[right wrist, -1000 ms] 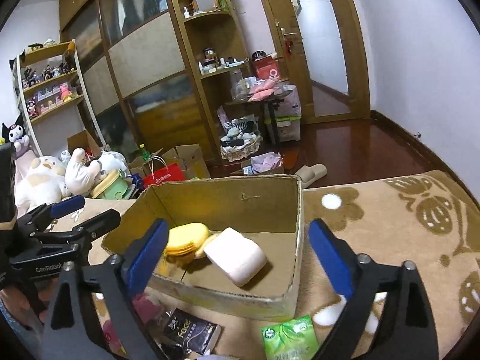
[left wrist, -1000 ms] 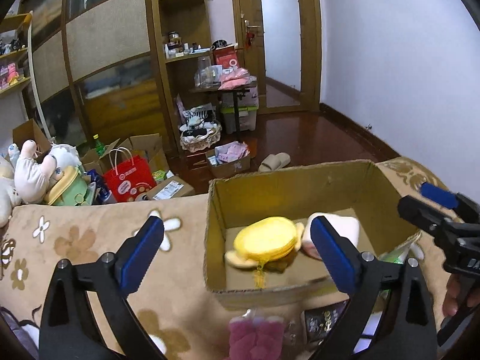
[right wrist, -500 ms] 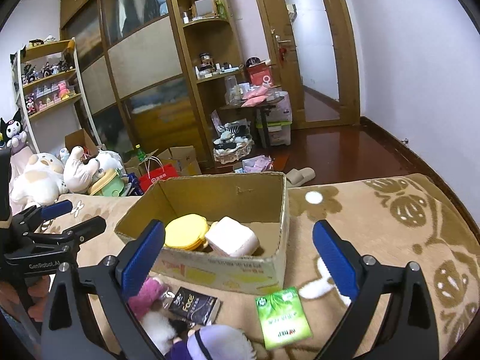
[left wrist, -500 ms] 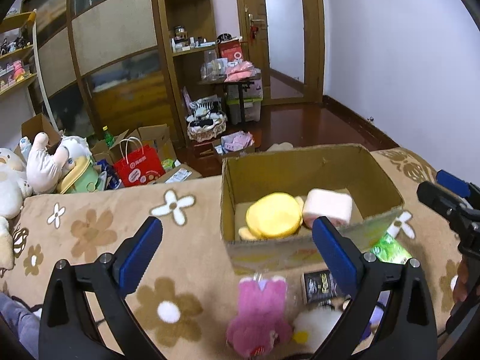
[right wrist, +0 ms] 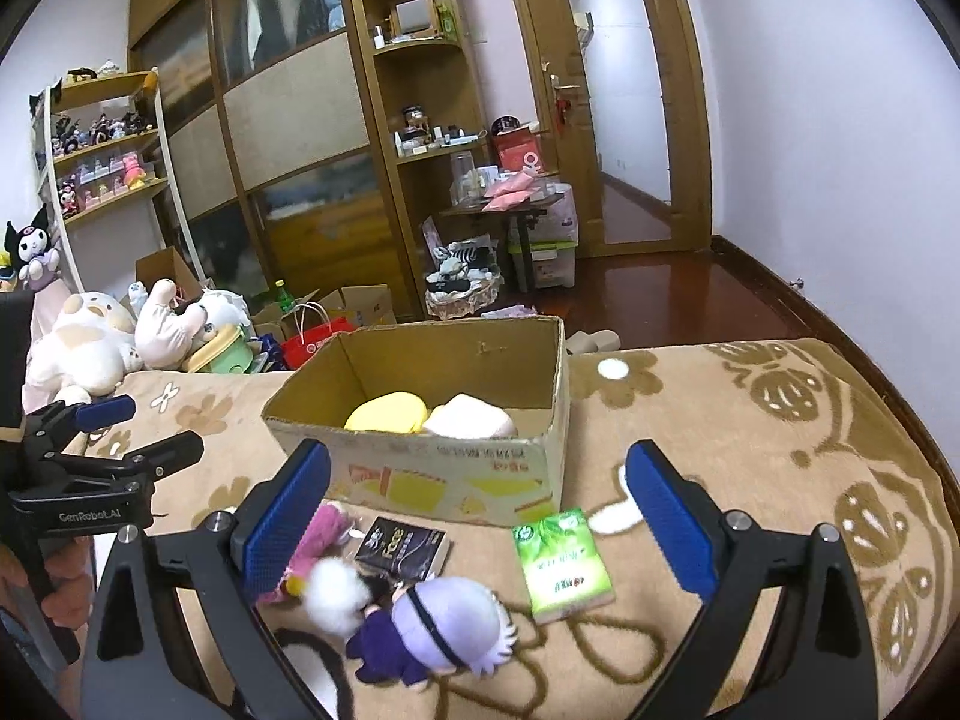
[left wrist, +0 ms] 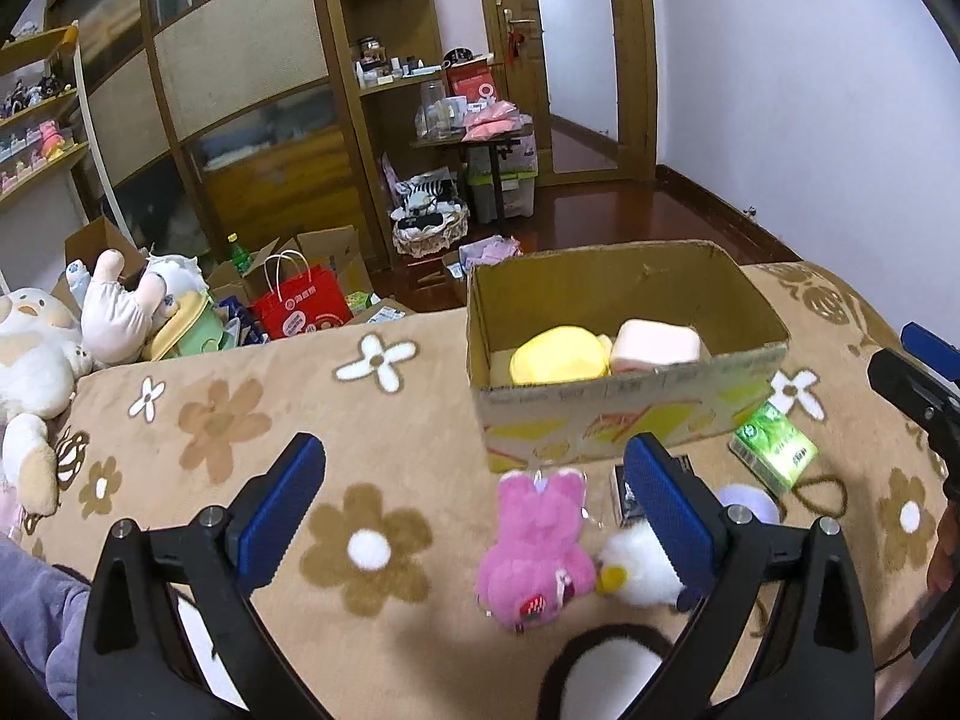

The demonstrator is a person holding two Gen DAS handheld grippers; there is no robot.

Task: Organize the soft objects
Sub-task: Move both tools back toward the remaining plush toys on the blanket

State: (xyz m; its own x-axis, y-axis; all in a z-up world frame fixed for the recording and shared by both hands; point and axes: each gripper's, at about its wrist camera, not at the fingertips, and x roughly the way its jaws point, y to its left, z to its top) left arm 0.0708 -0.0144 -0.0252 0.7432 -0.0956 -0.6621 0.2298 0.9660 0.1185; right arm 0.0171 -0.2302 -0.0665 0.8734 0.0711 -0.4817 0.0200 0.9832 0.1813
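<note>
A cardboard box [left wrist: 630, 414] [right wrist: 450, 474] stands on the flowered blanket and holds a yellow plush [left wrist: 561, 355] [right wrist: 387, 412] and a pale pink plush [left wrist: 660, 343] [right wrist: 471, 418]. In front of it lie a pink plush [left wrist: 537, 546] [right wrist: 321, 531], a white plush [left wrist: 636, 564] [right wrist: 333, 594] and a purple-haired doll [right wrist: 441, 621]. My left gripper [left wrist: 474, 510] is open and empty above the pink plush. My right gripper [right wrist: 477, 522] is open and empty above the doll.
A green tissue pack [left wrist: 774, 447] [right wrist: 564, 564] and a black packet [right wrist: 402, 546] lie by the box. Large stuffed toys [left wrist: 36, 360] sit at the blanket's left edge. Boxes and a red bag [left wrist: 300, 306] are on the floor behind.
Both grippers have pulled back and up from the box, so the loose plush toys in front of it have come into view. Both stay open.
</note>
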